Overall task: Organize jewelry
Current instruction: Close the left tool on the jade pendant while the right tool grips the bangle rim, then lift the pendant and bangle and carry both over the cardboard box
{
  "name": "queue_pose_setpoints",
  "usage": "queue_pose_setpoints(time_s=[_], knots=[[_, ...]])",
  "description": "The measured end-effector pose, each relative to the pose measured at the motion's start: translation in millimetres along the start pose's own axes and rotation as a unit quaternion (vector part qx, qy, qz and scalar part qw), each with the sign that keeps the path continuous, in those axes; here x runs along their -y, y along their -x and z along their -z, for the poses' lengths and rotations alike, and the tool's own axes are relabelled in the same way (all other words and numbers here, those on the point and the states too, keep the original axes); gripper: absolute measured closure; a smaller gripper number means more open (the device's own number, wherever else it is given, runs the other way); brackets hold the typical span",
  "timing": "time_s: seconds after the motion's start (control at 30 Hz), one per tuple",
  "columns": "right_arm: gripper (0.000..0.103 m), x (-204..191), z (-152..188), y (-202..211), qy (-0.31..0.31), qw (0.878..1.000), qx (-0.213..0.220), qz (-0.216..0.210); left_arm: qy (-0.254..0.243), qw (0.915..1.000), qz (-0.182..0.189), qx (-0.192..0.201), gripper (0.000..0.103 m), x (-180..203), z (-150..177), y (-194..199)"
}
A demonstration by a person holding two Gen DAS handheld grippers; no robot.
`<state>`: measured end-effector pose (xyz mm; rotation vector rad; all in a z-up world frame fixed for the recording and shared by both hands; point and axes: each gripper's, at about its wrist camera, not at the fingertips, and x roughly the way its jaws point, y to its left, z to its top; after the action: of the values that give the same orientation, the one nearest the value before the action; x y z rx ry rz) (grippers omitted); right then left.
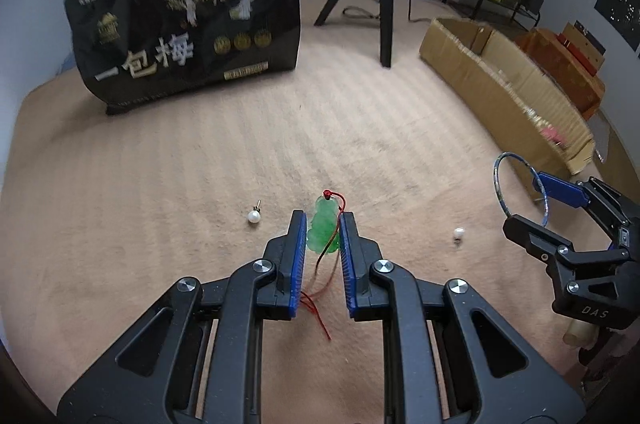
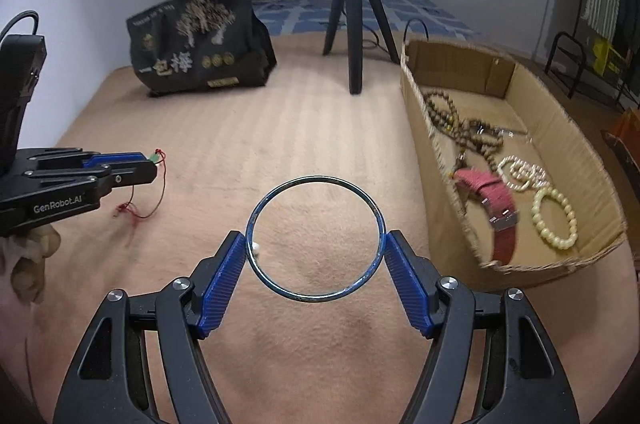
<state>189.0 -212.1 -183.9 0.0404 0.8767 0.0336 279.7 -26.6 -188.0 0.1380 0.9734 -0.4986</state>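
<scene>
From my left wrist view, the green pendant (image 1: 323, 230) sits between my left fingers (image 1: 298, 256), their blue pads covering its sides. Its red cord (image 1: 320, 316) blurs beneath them. Between my right fingers (image 2: 224, 276), the bangle (image 2: 316, 239) partly hides a small pearl (image 2: 256, 247) just beyond its rim.

On the side of my left gripper (image 2: 154, 160) I read "GenRobot.AI", on my right gripper (image 1: 520, 200) the letters "DAS", and on the black bag (image 1: 188, 28) standing far left on the bed, large pale characters "一包梅"; its smaller print is unreadable.
</scene>
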Motion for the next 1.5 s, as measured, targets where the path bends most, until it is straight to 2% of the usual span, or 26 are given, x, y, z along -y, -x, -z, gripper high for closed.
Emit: queue_pose_setpoints(time_s=[0.33, 0.7, 1.0, 1.23, 1.5], knots=[[0.032, 14, -17, 46, 0.009, 1.000, 0.023, -0.013, 0.007, 0.9988, 0.016, 0.045, 0.088, 21, -15, 62], [0.032, 71, -35, 89, -0.021, 0.999, 0.040, -0.020, -0.005, 0.9954, 0.049, 0.082, 0.088, 77, -33, 106], [0.032, 121, -45, 99, -0.032, 0.999, 0.043, -0.010, -0.025, 0.9929, 0.066, 0.095, 0.088, 129, -51, 107], [0.032, 158, -49, 98, -0.061, 0.997, 0.041, -0.007, -0.026, 0.9922, 0.077, 0.094, 0.088, 156, -72, 85], [0.032, 176, -50, 86, -0.063, 0.997, 0.033, -0.005, -0.020, 0.9918, 0.085, 0.094, 0.088, 176, -105, 53]])
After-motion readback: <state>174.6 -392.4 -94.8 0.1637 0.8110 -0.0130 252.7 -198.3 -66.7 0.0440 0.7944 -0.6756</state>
